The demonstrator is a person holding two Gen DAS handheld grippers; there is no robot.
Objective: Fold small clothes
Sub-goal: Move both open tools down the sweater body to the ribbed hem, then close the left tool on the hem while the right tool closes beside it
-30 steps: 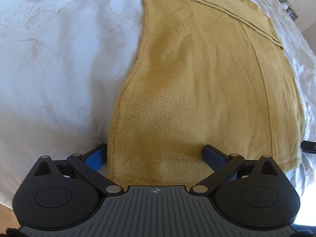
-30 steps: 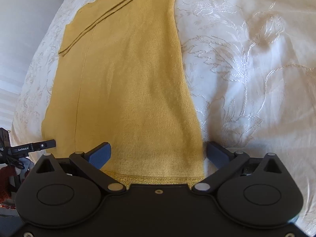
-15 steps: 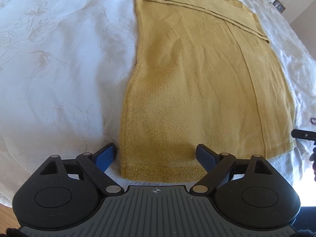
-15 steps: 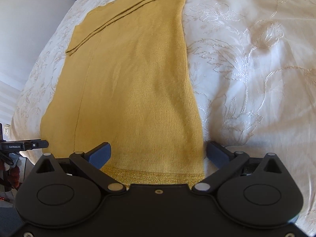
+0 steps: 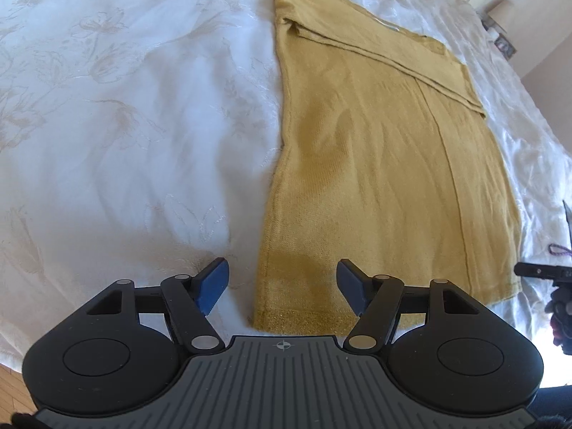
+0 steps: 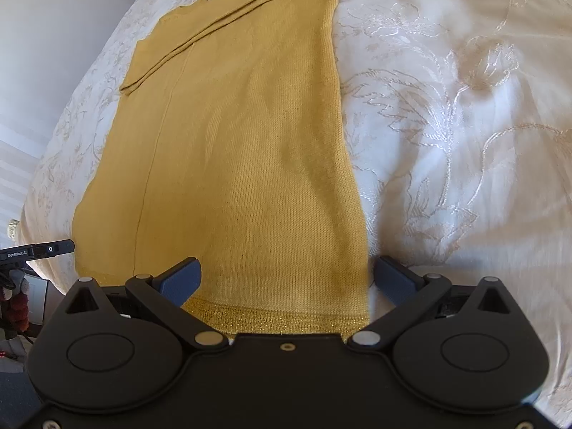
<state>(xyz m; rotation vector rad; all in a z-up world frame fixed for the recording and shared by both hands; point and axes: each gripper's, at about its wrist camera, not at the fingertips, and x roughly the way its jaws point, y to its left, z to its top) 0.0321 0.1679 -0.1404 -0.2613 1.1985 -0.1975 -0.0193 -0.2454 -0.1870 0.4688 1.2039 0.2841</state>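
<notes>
**Both grippers poised at the hem corners of a half-folded mustard knit**

A mustard-yellow knit top lies flat on a bed under a white embroidered bedspread, its long sides already turned inward so it forms a narrow strip running toward 12 o'clock. A folded sleeve lies slantwise across the far end, tucked in so that nothing sticks out of the strip when it is doubled over. The glittery ribbed hem is the near edge, at 6 o'clock in both wrist views, and it lies straight and flat, which makes it the natural edge to pick up.

The left gripper hangs just short of the hem's left corner, jaws wide apart and holding nothing; one blue pad is over bare bedspread at 9 o'clock, the other over the knit. The right gripper is at the hem's right corner, jaws also spread and empty, straddling the side edge of the fabric. In the left view the tip of the right gripper shows at 3 o'clock, beside the far corner.

One gripper per corner suggests the next step is to pinch both corners and carry the hem toward the sleeve end. The knit looks soft and may sag between the two holds, so level, matched lifting would keep the fold square.
</notes>
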